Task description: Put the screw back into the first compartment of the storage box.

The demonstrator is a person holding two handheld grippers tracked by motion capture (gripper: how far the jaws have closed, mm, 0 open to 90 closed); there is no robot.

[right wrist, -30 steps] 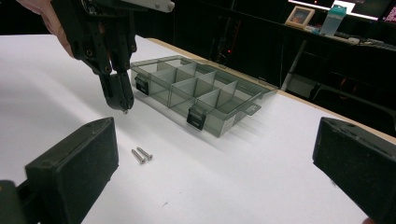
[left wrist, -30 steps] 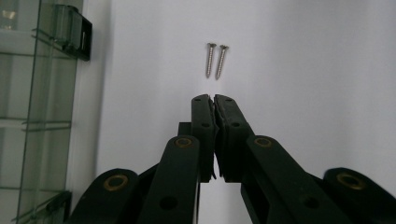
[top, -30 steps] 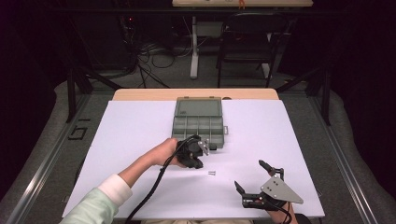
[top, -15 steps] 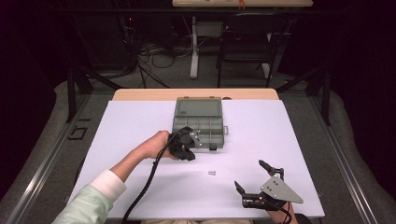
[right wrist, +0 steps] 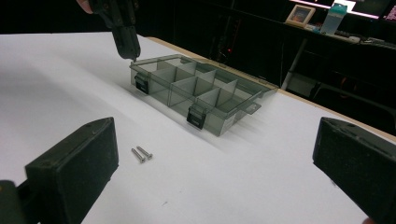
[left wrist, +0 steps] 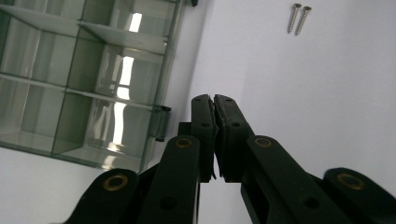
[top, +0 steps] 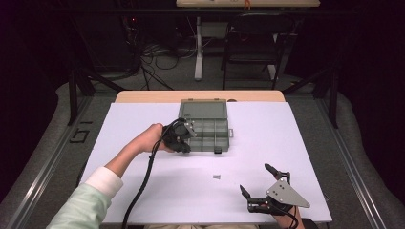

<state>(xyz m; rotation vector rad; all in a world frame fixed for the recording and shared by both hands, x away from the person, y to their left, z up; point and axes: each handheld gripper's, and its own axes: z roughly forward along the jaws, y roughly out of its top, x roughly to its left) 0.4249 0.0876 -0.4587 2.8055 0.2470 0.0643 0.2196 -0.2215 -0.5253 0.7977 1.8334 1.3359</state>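
The left gripper point(top: 187, 134) hangs over the box's point(top: 208, 125) near-left corner, jaws pressed together; a tiny thing may be pinched at the tips, probably a screw, but I cannot tell. That puts it above a compartment, likely for a drop. Two screws point(top: 217, 177) lie side by side on the surface point(top: 296, 143), well behind it. The right gripper point(top: 262, 186) rests wide open and empty, waiting near them.

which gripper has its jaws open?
The right gripper, near the table's front edge: its jaws are spread wide with nothing between them. The left gripper, by the compartment box, has its jaws pressed together.
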